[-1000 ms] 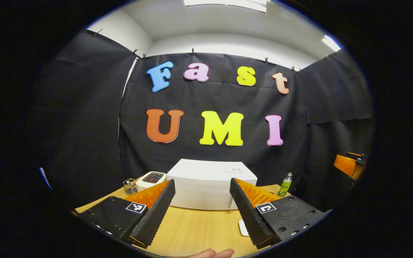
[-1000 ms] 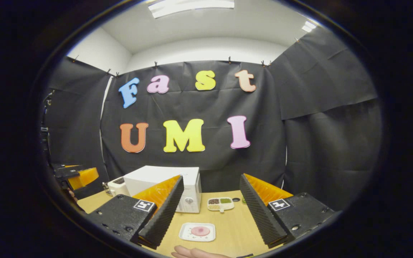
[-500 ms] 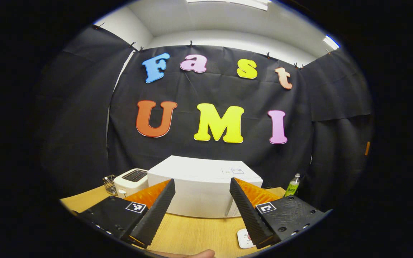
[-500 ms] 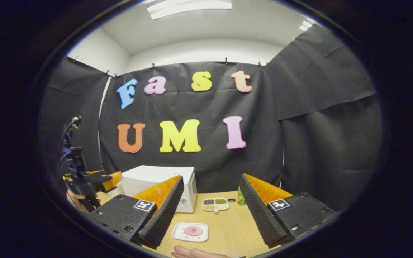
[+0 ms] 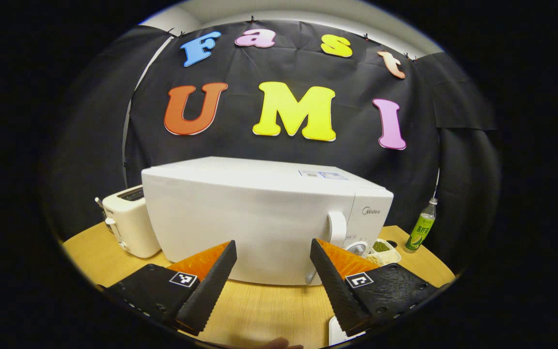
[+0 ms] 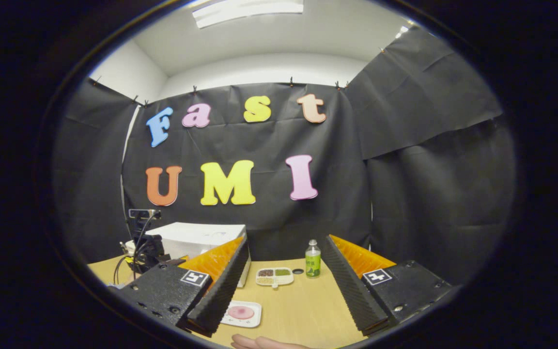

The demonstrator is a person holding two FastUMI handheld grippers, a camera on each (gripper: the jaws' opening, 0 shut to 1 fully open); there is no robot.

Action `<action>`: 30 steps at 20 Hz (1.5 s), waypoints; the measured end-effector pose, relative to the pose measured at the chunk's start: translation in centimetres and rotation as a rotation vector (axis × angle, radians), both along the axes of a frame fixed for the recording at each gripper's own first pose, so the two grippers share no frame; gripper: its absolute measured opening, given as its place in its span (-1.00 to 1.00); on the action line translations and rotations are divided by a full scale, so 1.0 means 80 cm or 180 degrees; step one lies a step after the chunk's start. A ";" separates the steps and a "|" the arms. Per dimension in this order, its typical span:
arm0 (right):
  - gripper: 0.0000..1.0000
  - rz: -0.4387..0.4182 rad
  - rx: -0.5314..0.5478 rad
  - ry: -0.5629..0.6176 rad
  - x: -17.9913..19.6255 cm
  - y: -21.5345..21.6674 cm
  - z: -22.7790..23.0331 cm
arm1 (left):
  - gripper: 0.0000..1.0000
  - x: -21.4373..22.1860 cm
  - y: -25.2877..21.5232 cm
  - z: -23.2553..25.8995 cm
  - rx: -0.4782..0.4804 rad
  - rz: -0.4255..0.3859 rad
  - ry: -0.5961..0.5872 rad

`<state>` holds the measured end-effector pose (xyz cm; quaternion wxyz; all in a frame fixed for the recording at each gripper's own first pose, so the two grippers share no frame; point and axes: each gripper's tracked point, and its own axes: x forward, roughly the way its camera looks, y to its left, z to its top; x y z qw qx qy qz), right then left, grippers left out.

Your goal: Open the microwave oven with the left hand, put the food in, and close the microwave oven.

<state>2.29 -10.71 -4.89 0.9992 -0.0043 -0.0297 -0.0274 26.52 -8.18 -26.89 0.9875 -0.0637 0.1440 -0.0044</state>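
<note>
Standing at the far left of the wooden table (image 5: 269, 310) in the left gripper view, a white toaster (image 5: 129, 225) sits just beside the white microwave oven (image 5: 259, 218), whose door is closed and whose curved handle (image 5: 337, 230) lies at the door's right edge, next to the control panel. The left gripper (image 5: 271, 283) hangs close in front of the door, its fingers spread apart and holding nothing, with the handle just above the right one. Right of the oven a divided snack tray (image 5: 380, 247) rests on the table, and farther right a green bottle (image 5: 420, 228) stands upright near the cloth wall. A white plate edge (image 5: 334, 329) peeks out beneath the right finger at the lower rim. In the right gripper view, the left gripper's body with its cables (image 6: 146, 247) shows at the left before the oven (image 6: 196, 237). The right gripper (image 6: 286, 286) is held above the table with its fingers wide apart and empty. Just right of its left finger, the white plate with pink food (image 6: 240, 312) lies on the table, well apart from the oven; beyond it sit the snack tray (image 6: 274, 276) and the bottle (image 6: 313, 259). A hand (image 6: 259, 343) shows at the bottom edge.
</note>
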 end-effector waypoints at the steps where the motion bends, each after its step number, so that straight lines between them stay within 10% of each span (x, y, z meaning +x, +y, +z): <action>1: 0.80 -0.0053 -0.0014 -0.0009 0.003 -0.011 -0.003 | 0.90 0.008 -0.010 -0.012 -0.0061 -0.0032 0.0052; 6: 0.82 -0.0106 -0.0018 0.0062 0.021 -0.038 -0.026 | 0.87 0.030 -0.011 -0.027 -0.0033 0.0108 0.0002; 7: 0.82 -0.0100 -0.0014 0.0091 0.025 -0.040 -0.032 | 0.60 0.024 -0.014 -0.027 -0.0088 0.0080 0.0012; 8: 0.82 -0.0099 -0.0014 0.0114 0.029 -0.043 -0.038 | 0.88 0.023 -0.020 -0.022 -0.0184 0.0048 -0.0059; 30: 1.00 -0.0089 0.0165 0.0474 0.073 -0.061 -0.110 | 0.82 0.013 -0.066 -0.023 -0.0118 -0.0355 -0.0083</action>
